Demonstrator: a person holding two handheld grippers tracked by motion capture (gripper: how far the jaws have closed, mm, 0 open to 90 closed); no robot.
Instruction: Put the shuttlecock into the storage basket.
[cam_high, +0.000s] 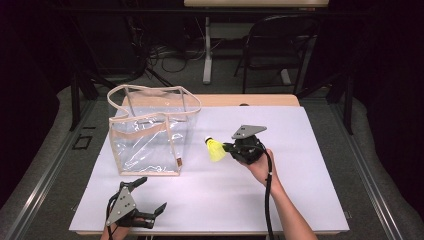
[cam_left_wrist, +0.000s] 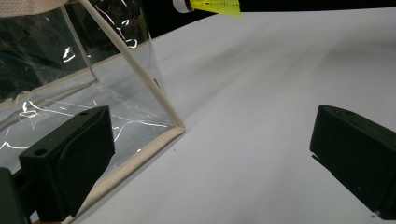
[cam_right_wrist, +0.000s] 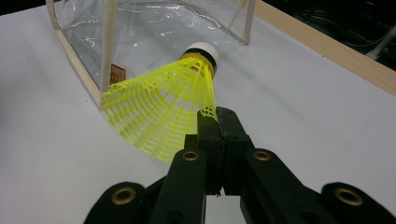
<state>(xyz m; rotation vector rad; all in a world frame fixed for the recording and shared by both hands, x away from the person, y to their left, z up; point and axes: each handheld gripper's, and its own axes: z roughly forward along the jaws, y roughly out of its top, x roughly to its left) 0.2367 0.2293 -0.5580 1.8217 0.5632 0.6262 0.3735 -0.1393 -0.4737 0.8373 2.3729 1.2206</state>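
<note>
Apparently mid-carry, the right gripper (cam_high: 231, 147) pinched the rim of the yellow shuttlecock (cam_high: 215, 149) at centre frame, held above the table (cam_high: 300, 150) just right of the clear bag (cam_high: 150, 132), while the left gripper (cam_high: 150, 197) lay spread and empty at lower left; lifting it over the bag's rim seemed next.

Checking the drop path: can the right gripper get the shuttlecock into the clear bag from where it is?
Probably yes. The right gripper holds the shuttlecock by its skirt, just right of the clear bag. The bag's top stands open, nothing lies between, but the gripper must lift over the rim.
</note>
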